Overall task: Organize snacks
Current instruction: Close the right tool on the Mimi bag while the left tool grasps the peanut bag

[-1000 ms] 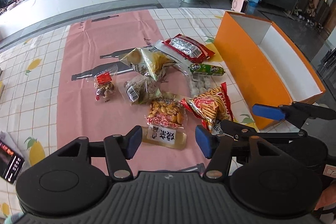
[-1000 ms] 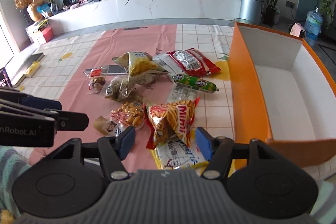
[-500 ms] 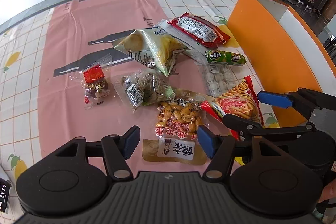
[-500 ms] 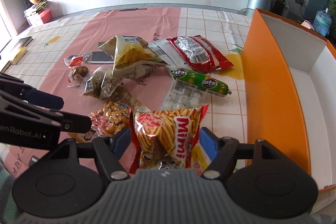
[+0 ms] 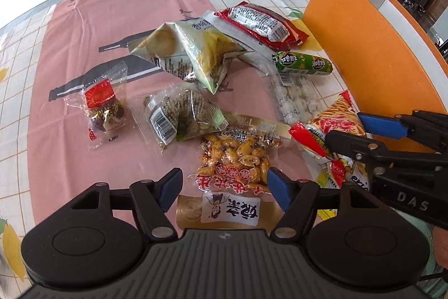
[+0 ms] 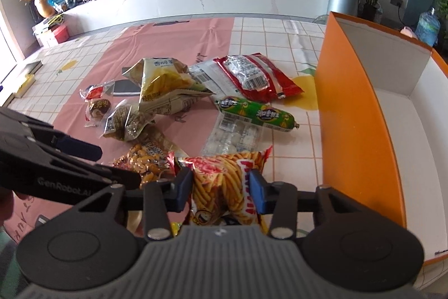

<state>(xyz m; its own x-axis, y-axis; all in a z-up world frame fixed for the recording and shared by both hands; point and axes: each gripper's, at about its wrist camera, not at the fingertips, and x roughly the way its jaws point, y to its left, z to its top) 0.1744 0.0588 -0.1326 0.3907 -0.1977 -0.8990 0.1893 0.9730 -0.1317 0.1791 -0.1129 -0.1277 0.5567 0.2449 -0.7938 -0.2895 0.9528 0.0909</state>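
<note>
The right gripper (image 6: 220, 188) has its blue pads pressed against both sides of a crinkly red-and-yellow stick-snack bag (image 6: 224, 184), which bulges up between them – clamped, near the front edge of the pile and just beside the tall orange wall of the box (image 6: 361, 131). The box is smooth card, orange outside and white inside.

The left gripper (image 5: 224, 185) hovers with fingers wide apart over a glossy vacuum pack of peanuts (image 5: 238, 156), the pads flanking it without touching. Its gold label end lies beneath the gripper body.

The rest of the snacks lie loose on a pink cloth (image 5: 112, 18) laid over a tiled table cover:
- a puffy pale crisp bag (image 5: 190, 52), creased and tilted
- a flat red packet (image 5: 263, 24) with a white label (barcode side up)
- a green sausage-shaped tube (image 5: 303, 63), lying across a clear pack of white pieces (image 5: 294, 100)
- a clear pouch of seeds (image 5: 179, 116)
- a small cellophane sweet packet (image 5: 105, 105) with a red tag – set apart at the left.
</note>
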